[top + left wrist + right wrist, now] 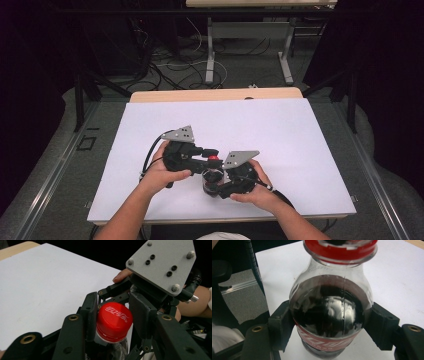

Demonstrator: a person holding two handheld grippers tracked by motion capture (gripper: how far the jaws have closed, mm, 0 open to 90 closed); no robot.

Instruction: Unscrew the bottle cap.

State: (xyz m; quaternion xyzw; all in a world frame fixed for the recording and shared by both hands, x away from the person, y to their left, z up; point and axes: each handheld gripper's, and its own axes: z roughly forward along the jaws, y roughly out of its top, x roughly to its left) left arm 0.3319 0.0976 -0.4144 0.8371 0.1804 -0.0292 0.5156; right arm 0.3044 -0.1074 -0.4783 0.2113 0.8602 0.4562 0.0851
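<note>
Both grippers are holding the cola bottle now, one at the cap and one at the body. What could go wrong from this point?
1. The left gripper clamps the red cap; if it twists it open, the dark soda in the bottle may fizz out onto the white table.
2. The right gripper squeezes the clear, rounded body; it may slip or turn with the cap.
3. The two grippers sit very close together and could bump each other.

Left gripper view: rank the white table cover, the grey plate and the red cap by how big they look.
1. White table cover, largest.
2. Grey plate.
3. Red cap, smallest as seen, though its nearness to the camera enlarges it.
</note>
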